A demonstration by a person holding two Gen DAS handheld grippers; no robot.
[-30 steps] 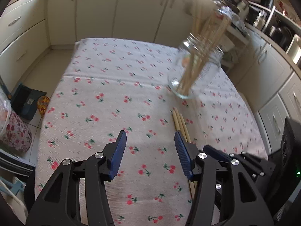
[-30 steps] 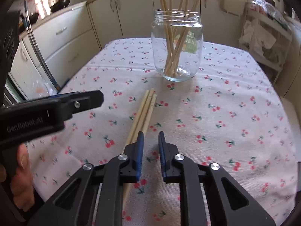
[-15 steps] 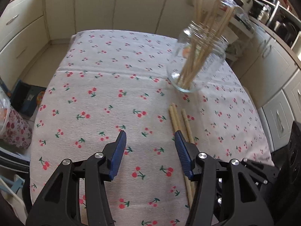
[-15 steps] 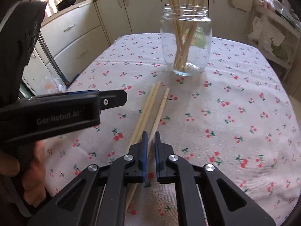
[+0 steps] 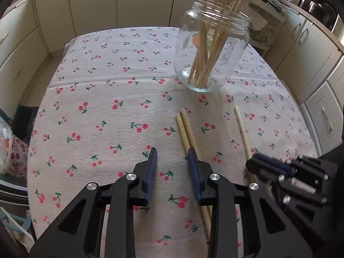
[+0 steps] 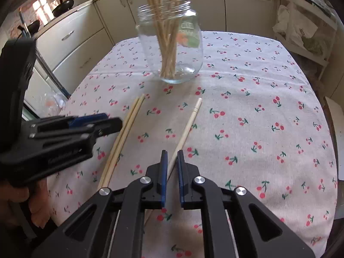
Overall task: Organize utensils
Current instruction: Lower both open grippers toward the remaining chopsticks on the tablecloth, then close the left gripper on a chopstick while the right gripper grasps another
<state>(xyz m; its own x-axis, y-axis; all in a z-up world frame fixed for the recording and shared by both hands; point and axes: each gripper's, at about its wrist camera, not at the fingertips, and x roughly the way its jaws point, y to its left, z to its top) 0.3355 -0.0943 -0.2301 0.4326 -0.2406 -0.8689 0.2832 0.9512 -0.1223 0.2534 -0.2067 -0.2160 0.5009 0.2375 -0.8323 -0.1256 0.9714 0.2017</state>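
A clear glass jar [image 5: 211, 49] [image 6: 172, 43] holding several wooden chopsticks stands at the far middle of the cherry-print tablecloth. Two chopsticks [image 5: 186, 129] [image 6: 126, 126] lie side by side on the cloth. My left gripper [image 5: 172, 157] is open above their near part, its right finger over them; it also shows in the right wrist view [image 6: 94, 122]. My right gripper [image 6: 171, 157] is shut on a single pale chopstick [image 6: 188, 124] [image 5: 241, 129] that points toward the jar, and it also shows in the left wrist view [image 5: 253, 164].
The table [image 5: 96, 111] is ringed by cream kitchen cabinets [image 5: 90, 4]. A shelf with bags [image 6: 301, 32] stands at the right. A flowered bag [image 5: 13, 157] sits on the floor at the left.
My right gripper has pulled one chopstick away to the right from the other two. My left gripper has moved forward toward the pair, still open.
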